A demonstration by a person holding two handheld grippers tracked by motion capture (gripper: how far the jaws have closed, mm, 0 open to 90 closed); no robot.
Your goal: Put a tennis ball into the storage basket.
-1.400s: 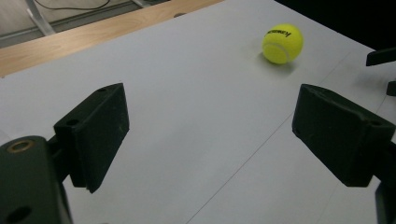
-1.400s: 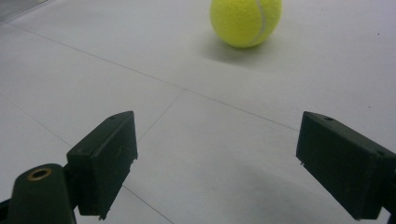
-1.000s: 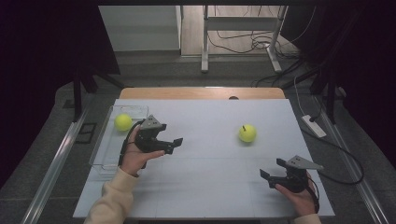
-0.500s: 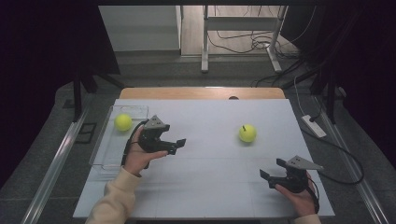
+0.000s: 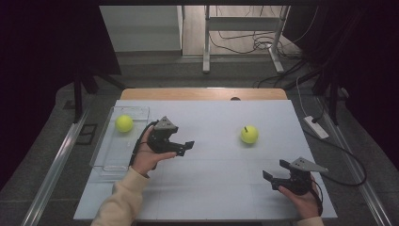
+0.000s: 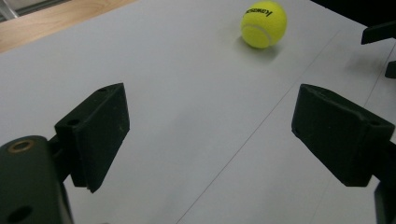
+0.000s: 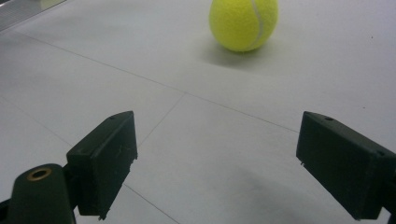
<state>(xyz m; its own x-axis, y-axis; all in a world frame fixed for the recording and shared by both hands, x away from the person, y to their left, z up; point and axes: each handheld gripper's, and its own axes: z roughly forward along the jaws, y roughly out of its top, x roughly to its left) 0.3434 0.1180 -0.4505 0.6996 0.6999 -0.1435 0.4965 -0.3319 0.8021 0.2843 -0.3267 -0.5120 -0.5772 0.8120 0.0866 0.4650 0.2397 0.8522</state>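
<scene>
A yellow tennis ball (image 5: 249, 134) lies on the white table top (image 5: 221, 162), right of centre; it sits ahead of the jaws in the left gripper view (image 6: 264, 23) and in the right gripper view (image 7: 243, 23). A second tennis ball (image 5: 124, 123) rests in a clear tray (image 5: 113, 157) at the left. My left gripper (image 5: 186, 147) hovers just right of the tray, jaws open and empty, pointing toward the loose ball. My right gripper (image 5: 274, 170) is near the table's front right, open and empty, well short of that ball.
The table's wooden far edge (image 5: 202, 94) runs along the back. A white power strip (image 5: 316, 127) with a cable lies off the right side. Metal stand legs (image 5: 206, 61) and cables are on the floor beyond.
My left gripper has shifted a little to the right, away from the tray. The right gripper and both balls have kept still.
</scene>
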